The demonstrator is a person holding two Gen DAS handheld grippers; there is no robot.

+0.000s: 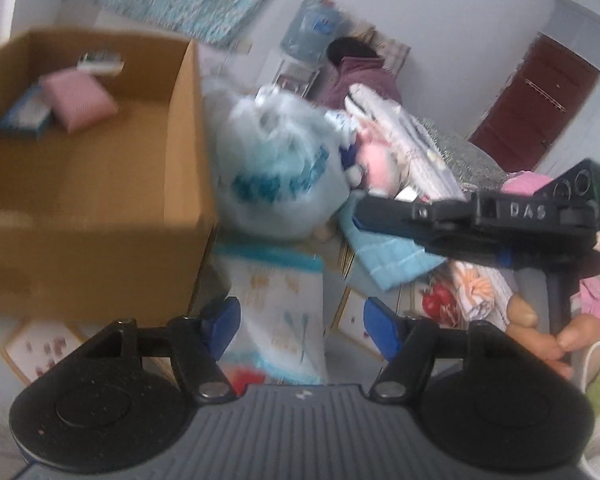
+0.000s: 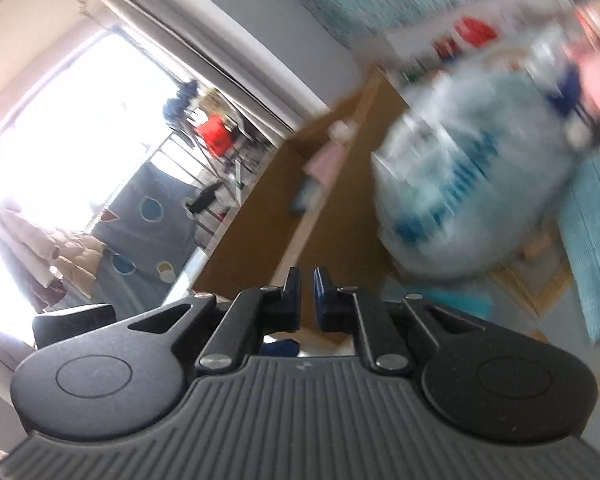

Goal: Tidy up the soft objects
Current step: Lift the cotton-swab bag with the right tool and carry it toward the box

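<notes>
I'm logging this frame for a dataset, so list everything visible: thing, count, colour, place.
cardboard box: one, brown, open, left of the pile
pink cushion: one, pink, inside the box
blue packet: one, blue, inside the box beside the cushion
plastic bag: one, pale blue and white, right of the box
blue towel: one, light blue, under the right gripper
pink plush: one, pink, behind the bag
door: one, dark red, far right
left gripper: blue pads apart, nothing between them
right gripper: blue pads nearly together, nothing visibly held
right hand: grips the right gripper's handle
</notes>
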